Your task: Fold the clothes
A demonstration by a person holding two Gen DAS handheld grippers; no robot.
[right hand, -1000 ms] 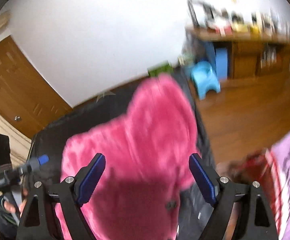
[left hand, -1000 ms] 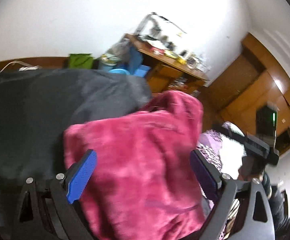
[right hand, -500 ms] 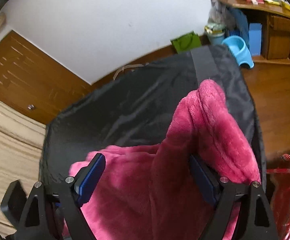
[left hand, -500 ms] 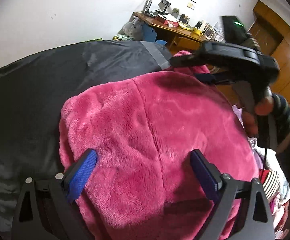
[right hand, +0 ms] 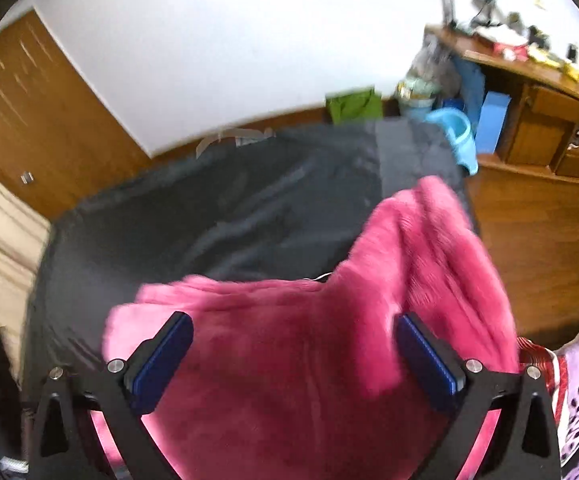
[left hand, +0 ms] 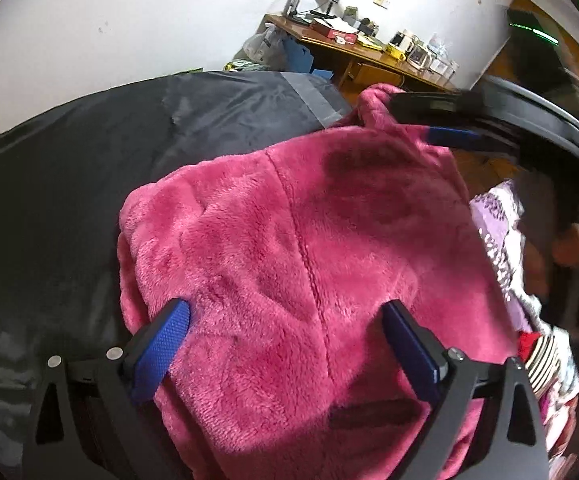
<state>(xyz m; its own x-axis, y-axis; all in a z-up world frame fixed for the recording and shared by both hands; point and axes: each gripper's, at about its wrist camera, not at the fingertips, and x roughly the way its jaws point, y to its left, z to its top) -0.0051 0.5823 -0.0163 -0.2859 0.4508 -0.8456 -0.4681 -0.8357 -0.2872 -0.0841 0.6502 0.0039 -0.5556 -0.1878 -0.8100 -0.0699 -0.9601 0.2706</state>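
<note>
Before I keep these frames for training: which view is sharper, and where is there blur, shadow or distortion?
Left wrist view: sharper, the pink fleece garment shows its pile and seam; the right gripper at upper right is motion-smeared, with a dark shadow on the fleece beneath it. Right wrist view: blurred overall, worst on the fleece's raised fold and the green bag. Both: fisheye bending and dark corners.

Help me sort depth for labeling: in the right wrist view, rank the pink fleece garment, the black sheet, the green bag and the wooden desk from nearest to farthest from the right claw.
1. Pink fleece garment, between the right claw's fingers.
2. Black sheet, spread just beyond.
3. Green bag, past the sheet's far edge by the wall.
4. Wooden desk, far right; too close to call against the bag.
</note>
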